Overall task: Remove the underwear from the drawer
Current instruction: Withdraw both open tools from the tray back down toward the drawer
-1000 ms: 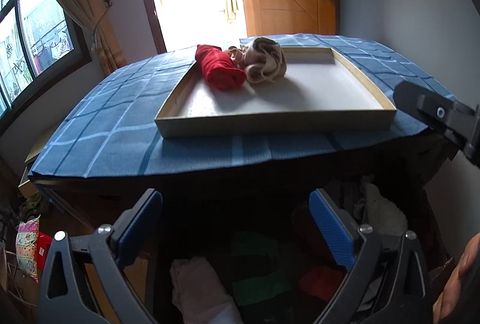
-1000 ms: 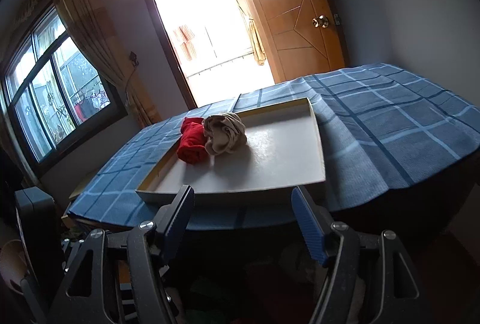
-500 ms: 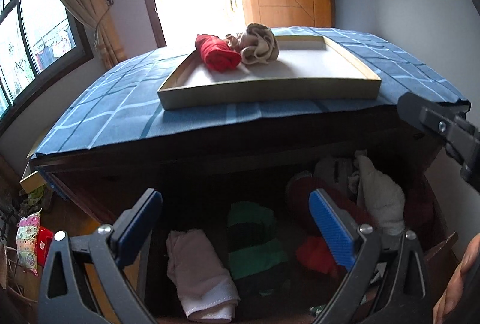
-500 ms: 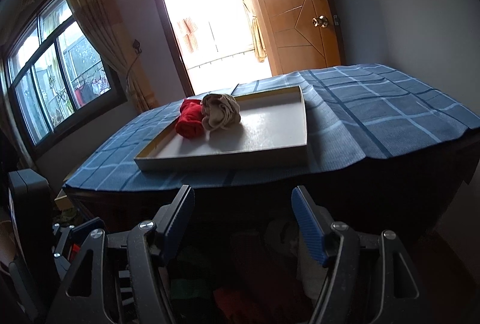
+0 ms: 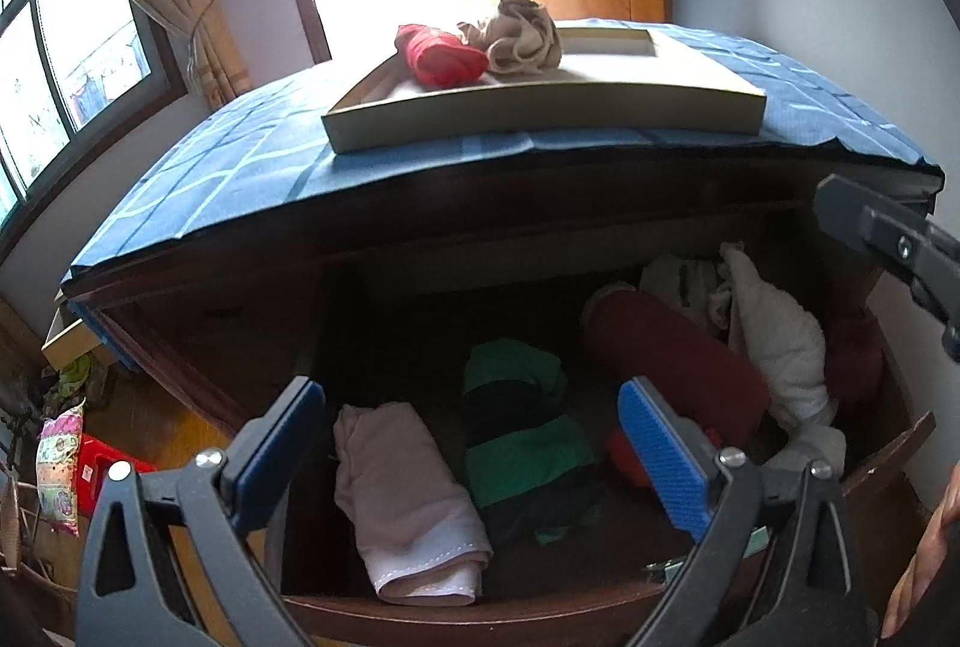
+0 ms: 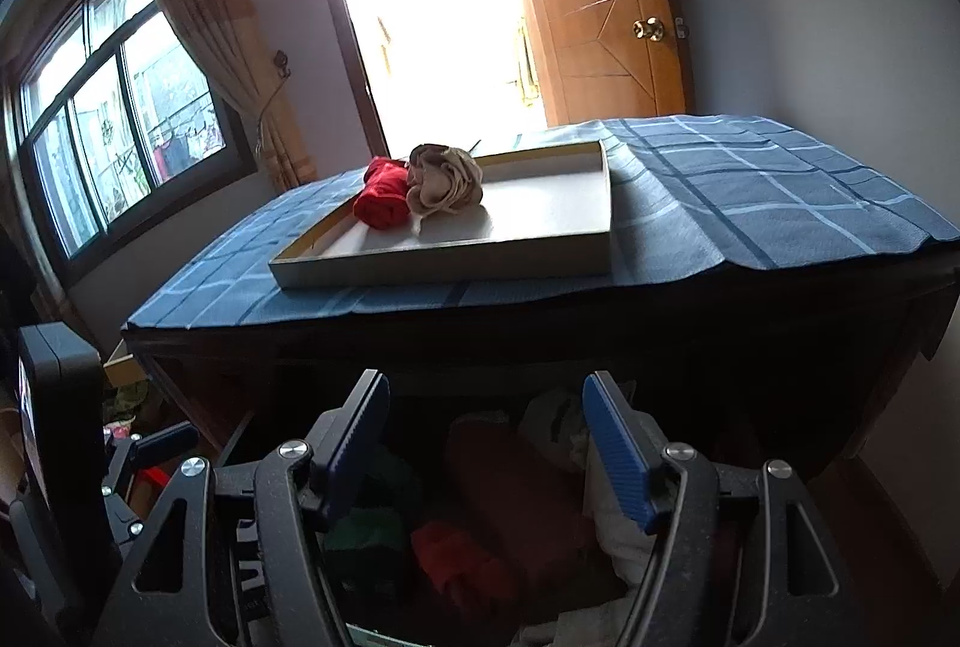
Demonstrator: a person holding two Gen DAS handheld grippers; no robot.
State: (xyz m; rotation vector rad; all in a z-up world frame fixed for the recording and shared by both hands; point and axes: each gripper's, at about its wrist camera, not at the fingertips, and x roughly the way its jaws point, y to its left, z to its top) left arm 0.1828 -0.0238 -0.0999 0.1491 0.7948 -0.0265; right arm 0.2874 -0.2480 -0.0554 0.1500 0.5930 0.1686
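Observation:
The open wooden drawer holds several rolled garments: a pink one, a green-and-black one, a dark red one, a small red one and a white one. My left gripper is open and empty, just above the pink and green rolls. My right gripper is open and empty above the drawer's dark red roll. Its body shows at the right of the left wrist view. A red garment and a beige garment lie in the tray.
A blue checked cloth covers the tabletop above the drawer. The table's dark front edge overhangs the drawer's back. A wooden door and a bright doorway stand behind. Clutter lies on the floor at the left.
Both grippers have dropped from tabletop height down toward the drawer. The tray now sits higher in view and the drawer's garments fill the lower part. Both stay open.

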